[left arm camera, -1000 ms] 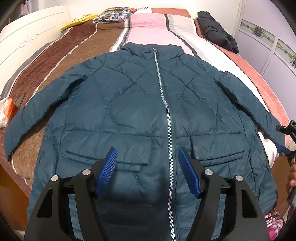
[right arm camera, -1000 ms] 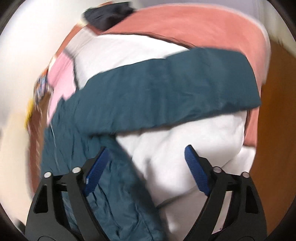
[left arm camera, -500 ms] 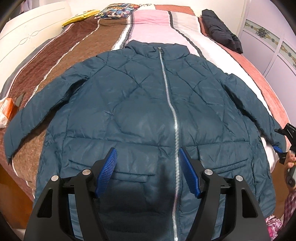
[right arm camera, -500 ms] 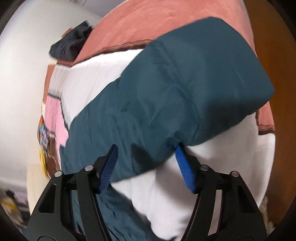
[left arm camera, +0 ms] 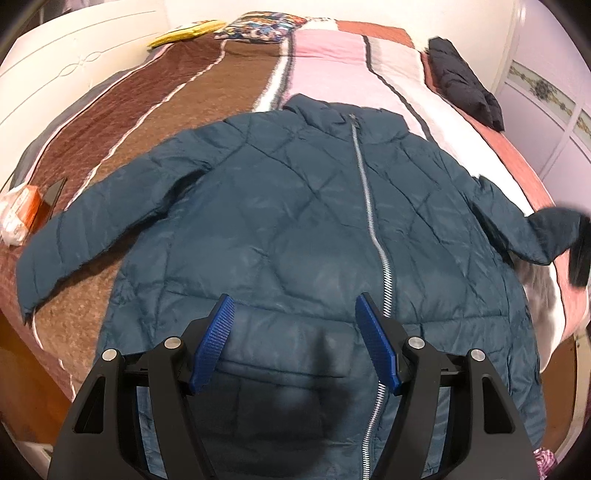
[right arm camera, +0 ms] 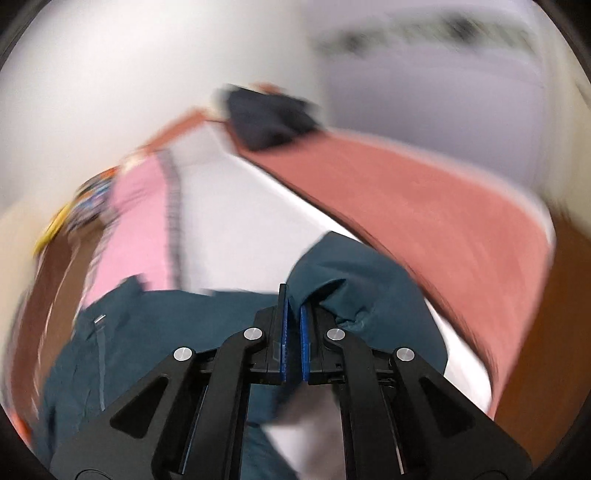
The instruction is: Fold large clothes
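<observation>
A dark teal quilted jacket lies face up, zipped, on the striped bed, sleeves spread. My left gripper is open and empty, hovering over the lower front near the left pocket. My right gripper is shut on the cuff of the jacket's right sleeve and holds it raised above the bed; the view is blurred. In the left wrist view that sleeve end is lifted at the far right, with the right gripper a dark blur beside it.
The bedspread has brown, pink, white and salmon stripes. A black garment lies at the far right of the bed. A patterned pillow and a yellow item lie at the head. An orange packet sits at the left edge.
My right gripper closed on the right sleeve cuff and lifted it off the bed edge, swinging fast. My left gripper shifted slightly left over the jacket and stayed open.
</observation>
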